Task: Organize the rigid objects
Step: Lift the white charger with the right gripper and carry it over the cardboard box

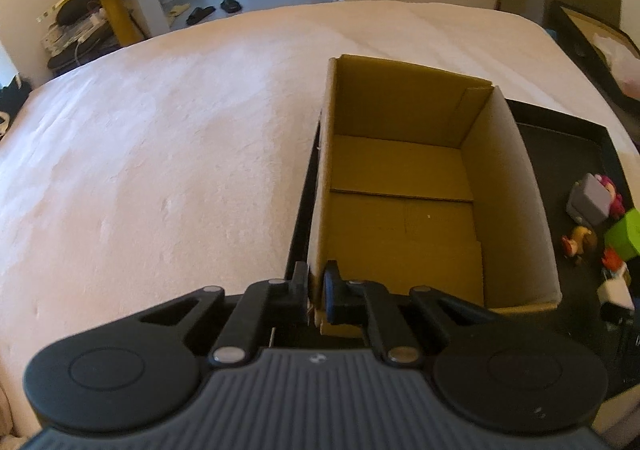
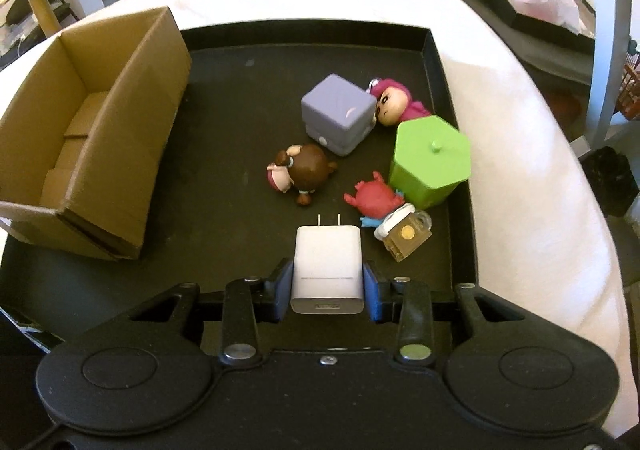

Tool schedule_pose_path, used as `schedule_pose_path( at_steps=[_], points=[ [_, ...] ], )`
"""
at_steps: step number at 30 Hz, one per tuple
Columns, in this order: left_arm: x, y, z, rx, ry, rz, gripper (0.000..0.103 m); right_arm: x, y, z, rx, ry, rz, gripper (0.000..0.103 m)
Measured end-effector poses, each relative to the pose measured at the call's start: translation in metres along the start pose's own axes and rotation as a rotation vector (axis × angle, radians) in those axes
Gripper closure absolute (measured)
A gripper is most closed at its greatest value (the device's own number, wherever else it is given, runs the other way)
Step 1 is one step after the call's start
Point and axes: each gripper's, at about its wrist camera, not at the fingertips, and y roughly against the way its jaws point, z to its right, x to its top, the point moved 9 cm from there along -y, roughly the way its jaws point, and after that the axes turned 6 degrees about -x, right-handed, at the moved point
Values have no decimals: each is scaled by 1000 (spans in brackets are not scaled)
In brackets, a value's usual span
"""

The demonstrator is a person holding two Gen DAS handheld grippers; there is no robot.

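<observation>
left gripper (image 1: 316, 292): pinched the near wall of the open brown cardboard box (image 1: 404, 210), likely steadying it.
right gripper (image 2: 327, 284): clamped the white plastic wall charger (image 2: 327, 264), right of that box, probably bound for it.

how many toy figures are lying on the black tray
3: a pink-haired figure behind the purple cube, a brown-haired one mid-tray, a red one beside the green box. Others may be hidden.
</observation>
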Motion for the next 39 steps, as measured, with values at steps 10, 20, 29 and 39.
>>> schedule_pose_path(
  at_steps=[10,20,29,39],
  points=[
    [-7,5,-1,-48,-22,10,96,10,23,-3,11,11,53,67],
    [-10,2,-4,-56,1,2,96,39,55,-20,34,40,145,67],
    [-15,-1,-8,-75,23,5,96,62,72,-47,54,85,198,67],
    [-17,-3,-13,-91,66,0,96,78,83,-80,84,150,258,67]
  ],
)
